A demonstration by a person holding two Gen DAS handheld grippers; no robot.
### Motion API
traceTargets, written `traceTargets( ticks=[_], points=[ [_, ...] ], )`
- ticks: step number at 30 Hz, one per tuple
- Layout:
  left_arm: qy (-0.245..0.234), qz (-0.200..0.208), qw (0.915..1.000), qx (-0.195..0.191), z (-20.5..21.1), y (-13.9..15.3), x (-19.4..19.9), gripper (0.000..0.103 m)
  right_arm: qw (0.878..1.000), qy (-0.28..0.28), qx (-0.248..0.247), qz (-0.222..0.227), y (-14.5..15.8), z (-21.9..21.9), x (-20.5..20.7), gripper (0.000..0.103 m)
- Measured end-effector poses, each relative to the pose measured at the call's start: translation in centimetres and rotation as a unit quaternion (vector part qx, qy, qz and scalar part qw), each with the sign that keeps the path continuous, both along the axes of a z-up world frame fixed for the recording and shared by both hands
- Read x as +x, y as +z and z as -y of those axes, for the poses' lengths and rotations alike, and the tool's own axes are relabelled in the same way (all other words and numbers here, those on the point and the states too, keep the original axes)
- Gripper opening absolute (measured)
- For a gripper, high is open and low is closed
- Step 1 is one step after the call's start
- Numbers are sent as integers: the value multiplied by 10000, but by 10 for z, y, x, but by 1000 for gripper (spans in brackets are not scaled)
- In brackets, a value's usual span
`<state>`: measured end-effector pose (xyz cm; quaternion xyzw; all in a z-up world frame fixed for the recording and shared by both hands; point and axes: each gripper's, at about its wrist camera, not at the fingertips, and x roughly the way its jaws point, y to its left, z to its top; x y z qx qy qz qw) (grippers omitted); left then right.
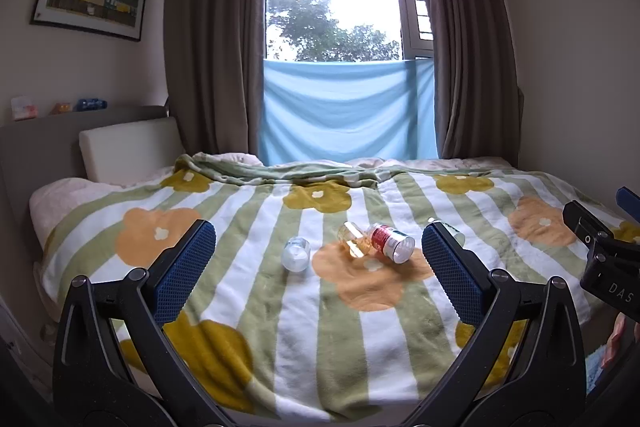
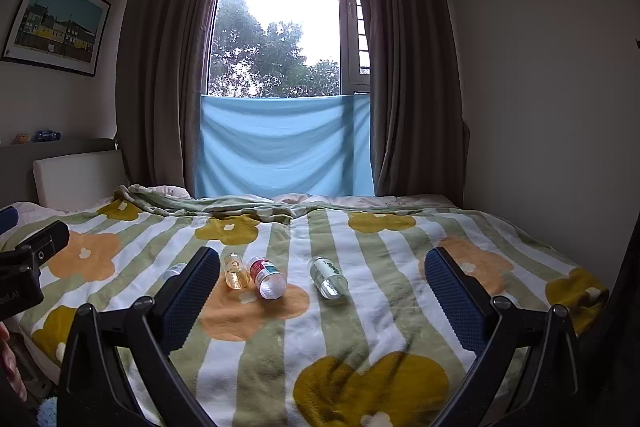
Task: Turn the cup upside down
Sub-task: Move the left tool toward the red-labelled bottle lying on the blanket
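Four cups (image 2: 267, 277) lying on bed (image 2: 360, 327). Left tongs (image 1: 318, 269) spread, empty. Right tongs (image 2: 320, 297) spread, empty.

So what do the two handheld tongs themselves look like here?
Both alike: the left tongs and right tongs have glossy black plastic arms with silver bolts and blue, grid-textured fingers. White lettering marks each body from the other's view. No cables or sleeves visible.

The blanket (image 2: 360, 307) showed green and white stripes with orange and mustard flowers, the cloth (image 2: 284, 147) at the far window was pale blue, the curtains (image 2: 160, 67) grey-brown, and the fingers (image 2: 192, 291) blue-padded.
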<state>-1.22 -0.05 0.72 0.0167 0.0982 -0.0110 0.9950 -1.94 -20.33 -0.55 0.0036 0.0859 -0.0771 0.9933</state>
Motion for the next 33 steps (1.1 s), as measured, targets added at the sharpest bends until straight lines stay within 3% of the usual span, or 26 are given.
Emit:
traceTargets(
  ticks=[9, 33],
  points=[
    [-239, -93, 9996, -103, 2, 3, 0, 103, 10000, -5, 53, -25, 1, 4, 1, 102],
    [-273, -195, 9994, -49, 6, 3, 0, 103, 9999, -19, 85, -53, 3, 7, 1, 102]
  ],
)
